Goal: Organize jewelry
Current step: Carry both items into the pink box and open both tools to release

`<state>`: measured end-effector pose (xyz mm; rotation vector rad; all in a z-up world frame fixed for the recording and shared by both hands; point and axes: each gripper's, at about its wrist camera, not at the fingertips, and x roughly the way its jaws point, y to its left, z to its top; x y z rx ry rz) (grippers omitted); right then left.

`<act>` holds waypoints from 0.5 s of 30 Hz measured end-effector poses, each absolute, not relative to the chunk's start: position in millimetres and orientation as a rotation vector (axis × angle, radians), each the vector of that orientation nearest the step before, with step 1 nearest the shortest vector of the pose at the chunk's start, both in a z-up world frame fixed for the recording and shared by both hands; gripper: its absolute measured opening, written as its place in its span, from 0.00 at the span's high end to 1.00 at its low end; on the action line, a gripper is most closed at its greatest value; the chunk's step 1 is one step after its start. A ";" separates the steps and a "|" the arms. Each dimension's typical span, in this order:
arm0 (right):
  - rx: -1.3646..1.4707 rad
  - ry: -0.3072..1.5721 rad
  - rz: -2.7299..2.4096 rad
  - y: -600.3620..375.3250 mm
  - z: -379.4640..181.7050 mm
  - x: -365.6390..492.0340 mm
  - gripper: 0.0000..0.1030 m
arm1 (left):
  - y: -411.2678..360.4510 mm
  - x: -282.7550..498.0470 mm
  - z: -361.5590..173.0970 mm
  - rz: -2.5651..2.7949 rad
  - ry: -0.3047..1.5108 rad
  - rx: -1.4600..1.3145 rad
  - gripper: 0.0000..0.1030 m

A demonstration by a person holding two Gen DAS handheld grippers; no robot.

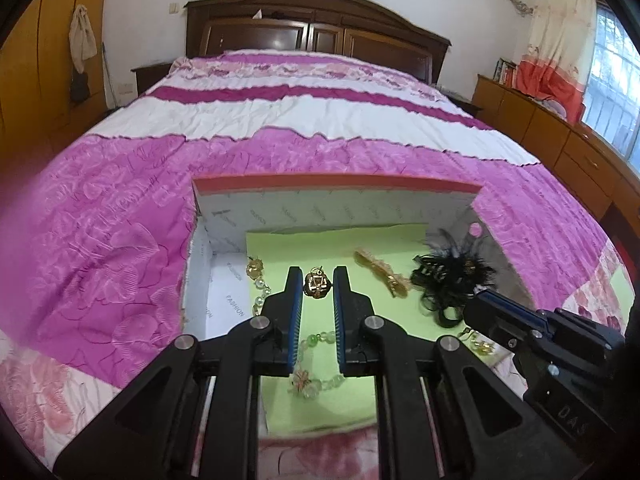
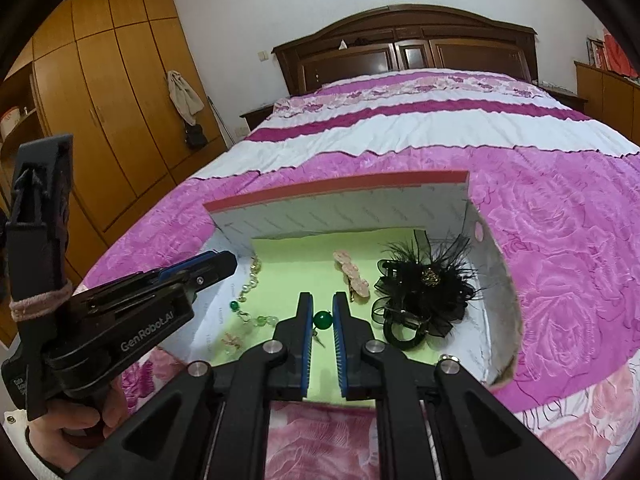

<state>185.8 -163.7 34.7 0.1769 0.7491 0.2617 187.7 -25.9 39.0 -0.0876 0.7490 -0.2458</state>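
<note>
1. Two hand-held grippers work inside a box (image 1: 336, 189) on a bed (image 1: 304, 120), its floor lined with green paper (image 1: 344, 408).
2. The left hand-held gripper (image 1: 317, 280) has its jaws spread, a gold pendant (image 1: 317, 285) between them; whether the pads touch it cannot be told.
3. The right hand-held gripper (image 2: 322, 304) also has its jaws spread, a green bead (image 2: 322, 319) sitting in the gap, apparently not yet pinched.
4. Already lying in the box: a pearl strand (image 1: 260, 288) along the left wall, a pink clip (image 2: 354, 274) mid-floor and a black feather piece (image 2: 424, 292) at the right wall.
5. A pale-green bead string (image 1: 316, 376) trails under the left gripper, and a small gold item (image 1: 480, 346) lies near the right one.
6. Judging by the layout, sorting looks partly done: the larger pieces sit apart, while the beads and pendant remain clustered and loose, still to be placed.
</note>
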 end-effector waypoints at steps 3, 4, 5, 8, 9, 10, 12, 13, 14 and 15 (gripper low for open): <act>0.174 0.775 0.252 -163.5 24.4 194.7 0.89 | -26.0 197.4 26.6 -0.244 0.783 -0.087 0.93; 0.173 0.786 0.249 -163.6 20.7 197.4 0.89 | -26.6 200.5 22.4 -0.243 0.797 -0.087 0.93; 0.170 0.795 0.246 -163.6 17.3 199.7 0.89 | -26.6 203.7 16.4 -0.240 0.817 -0.088 0.93; 0.163 0.822 0.238 -163.1 7.7 205.4 0.89 | -25.0 210.0 4.0 -0.228 0.864 -0.095 0.93; 0.162 0.830 0.235 -163.1 4.7 206.9 0.89 | -24.4 211.2 1.2 -0.227 0.874 -0.097 0.93; 0.160 0.838 0.231 -163.3 1.5 208.3 0.89 | -24.0 212.6 -2.5 -0.226 0.888 -0.102 0.93; 0.149 0.841 0.230 -162.5 -2.1 209.7 0.89 | -22.8 214.2 -10.0 -0.219 0.916 -0.109 0.93; 0.133 0.838 0.223 -160.8 -2.8 209.9 0.89 | -23.0 213.8 -11.3 -0.219 0.915 -0.109 0.93; 0.122 0.838 0.220 -159.4 -3.5 210.2 0.89 | -23.4 212.9 -11.4 -0.218 0.910 -0.106 0.93; 0.115 0.840 0.217 -158.1 -4.4 210.5 0.89 | -24.8 212.5 -11.0 -0.216 0.909 -0.100 0.93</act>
